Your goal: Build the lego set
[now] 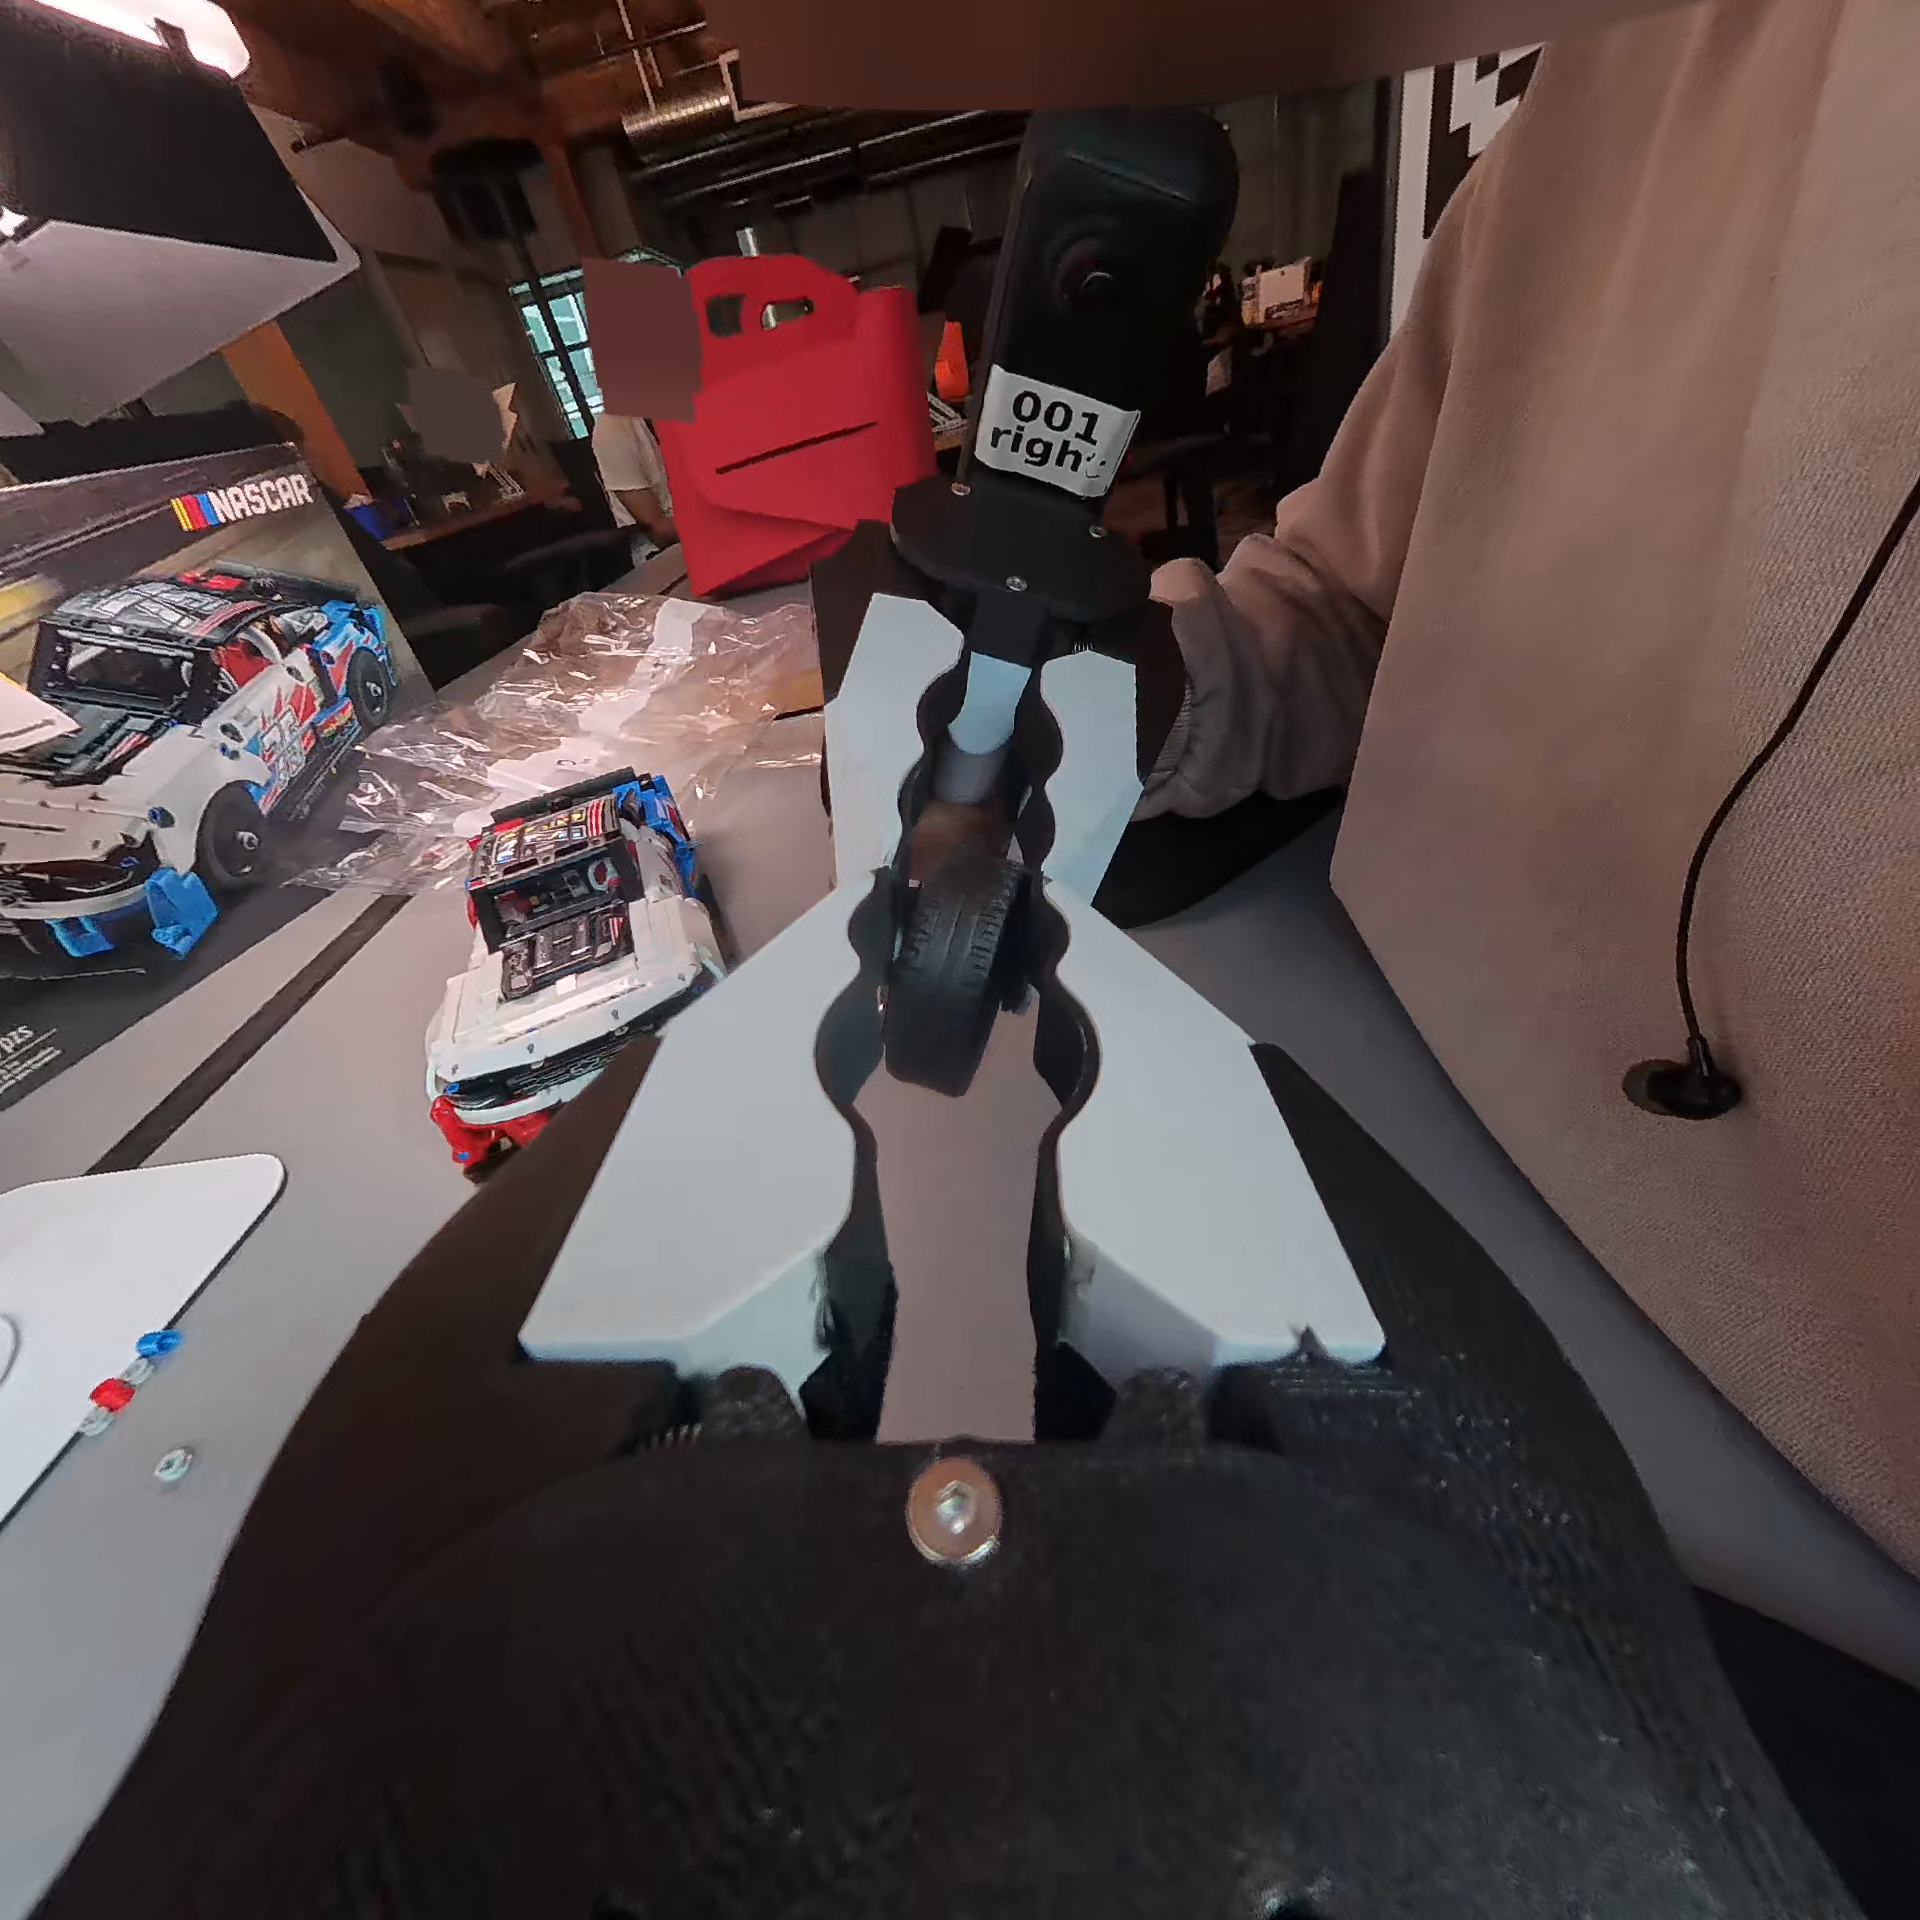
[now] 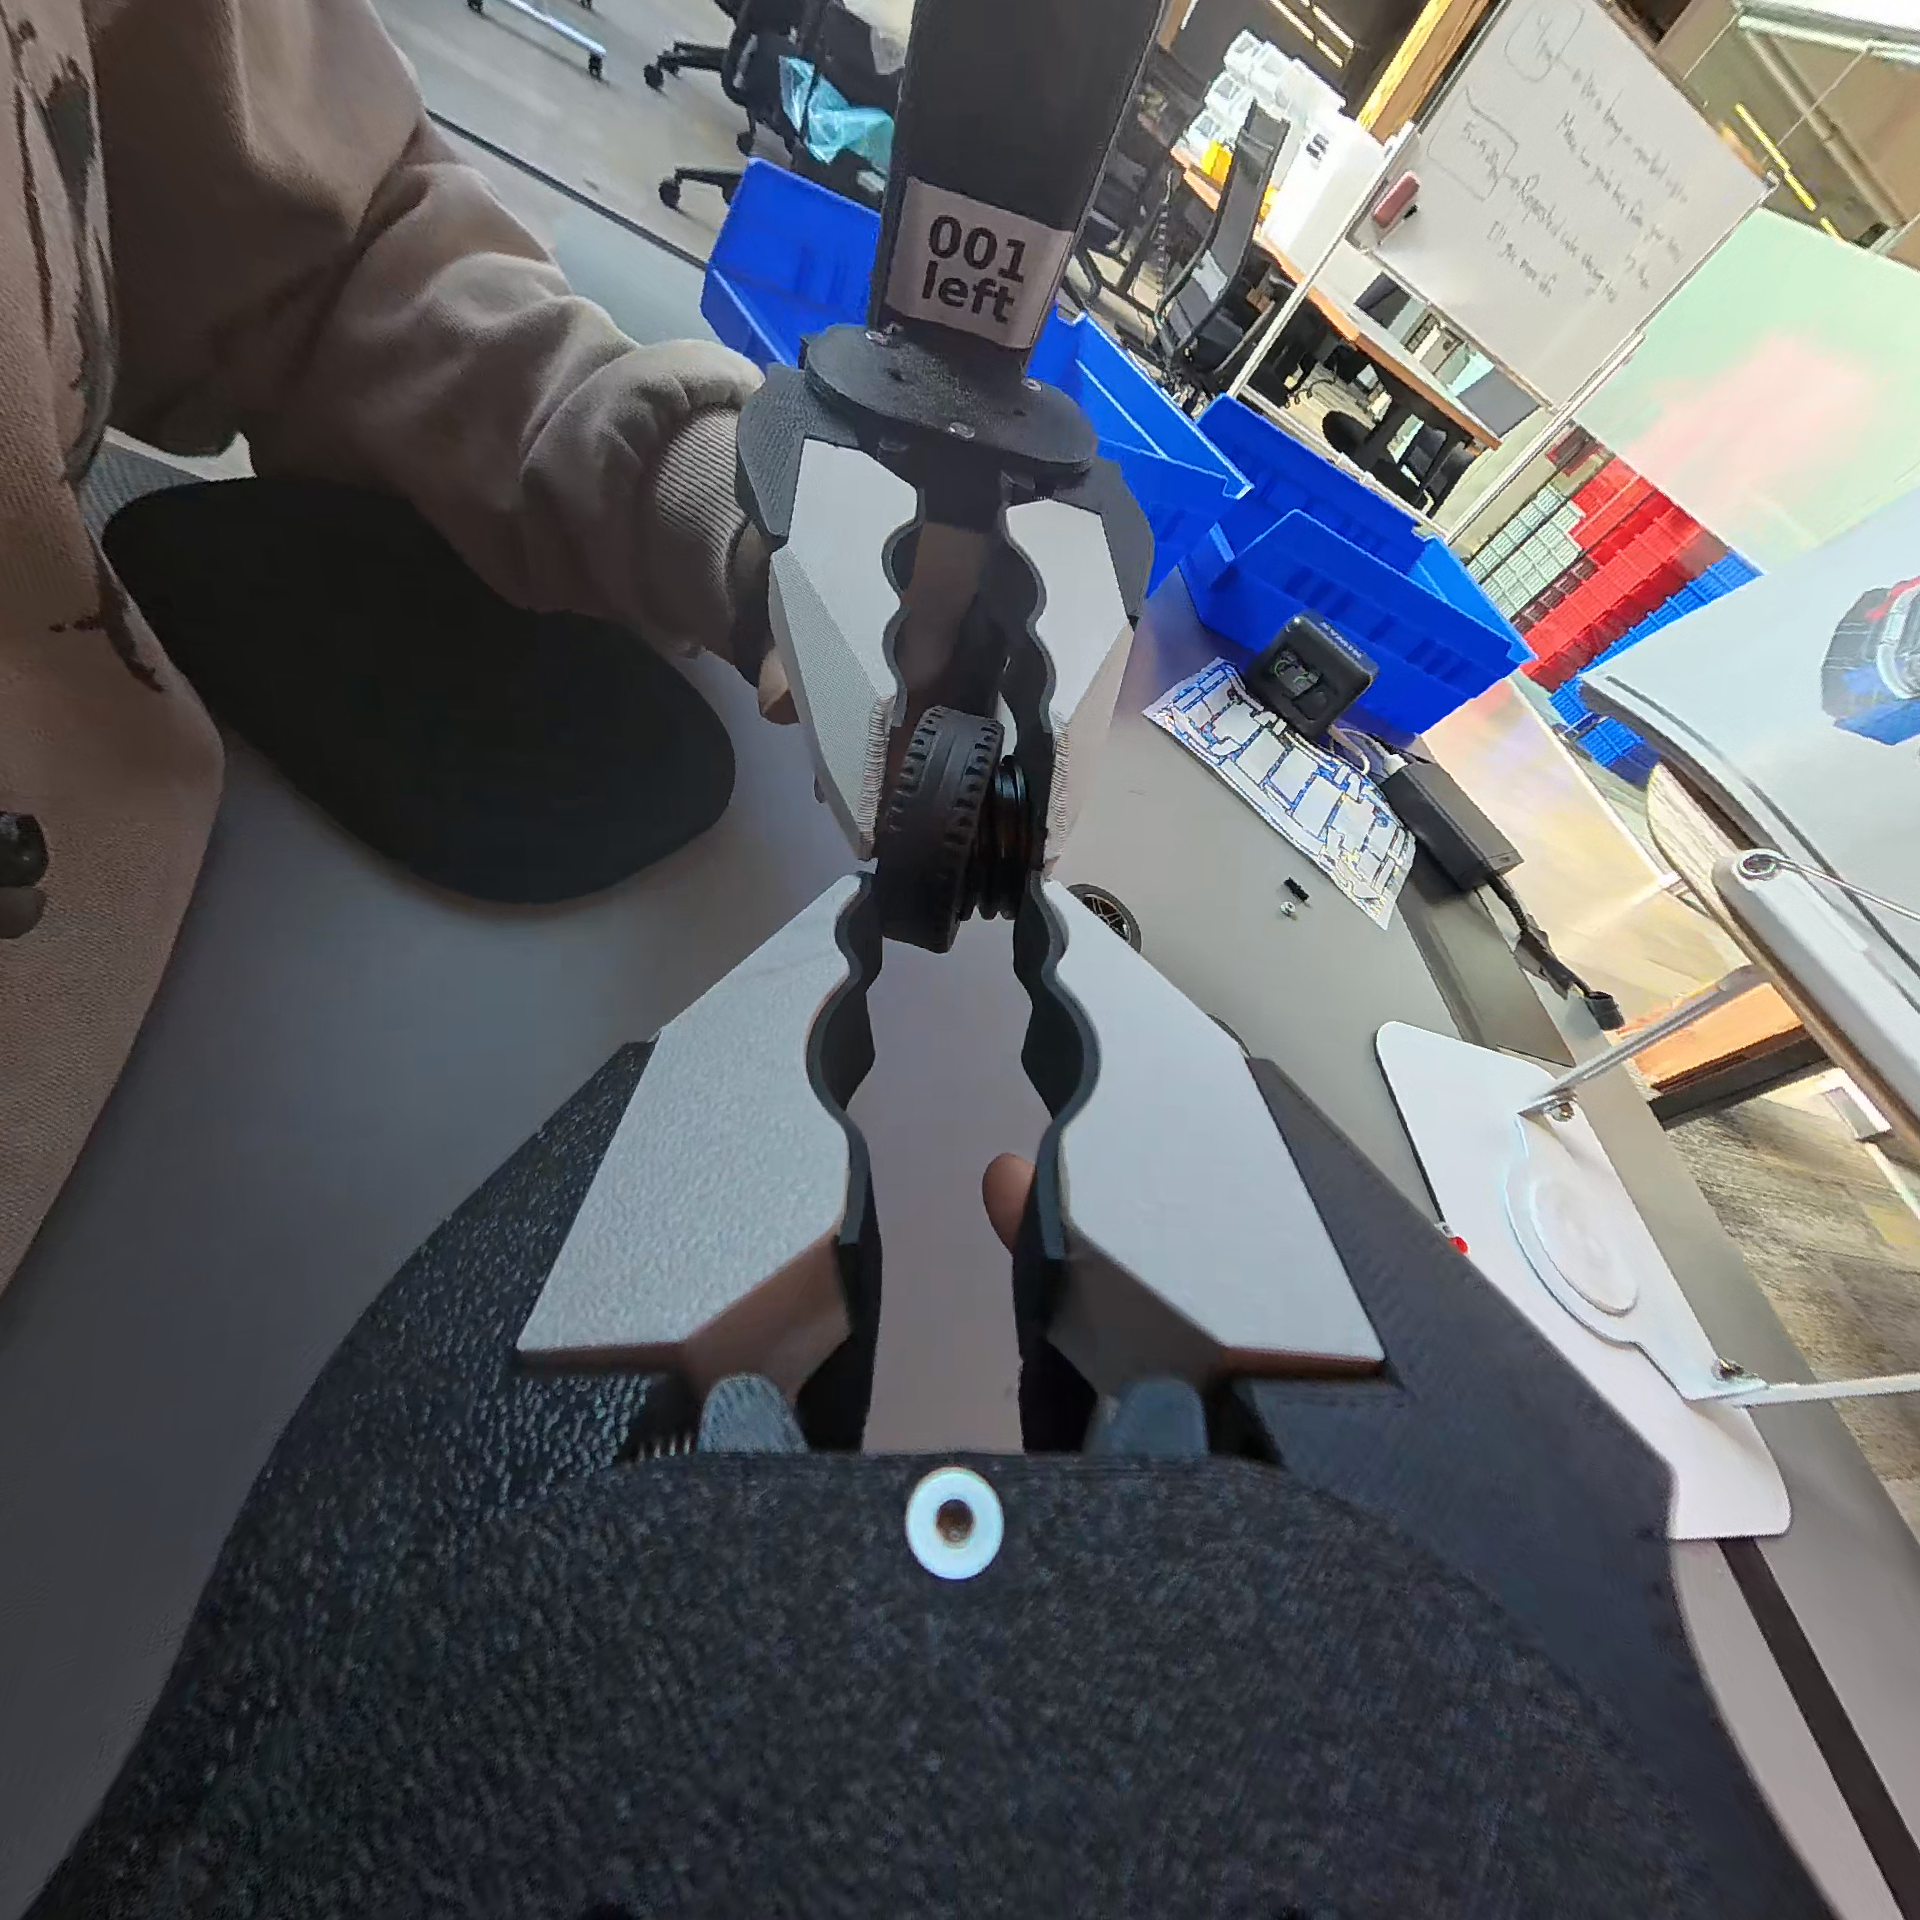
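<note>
Wheel (image 1: 940,971) suspended above surface (image 1: 312,1049), between tips of two opposed claws. Left claw (image 1: 951,935) and right claw (image 2: 951,883) both clenched on wheel, tip to tip. Model car (image 1: 577,935) left, well apart.

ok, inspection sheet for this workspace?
Surface: grey table.
Job's things: black tyre held above the table; part-built car on the table; set box behind it.
Clutter: plastic wrap, black cap, sticker sheet, blue bins.
Grippers: left gripper shut on tyre; right gripper tips flank it, contact unclear.
Cables: black cable on table.
Surroundings: whiteboard, office chairs.
</note>
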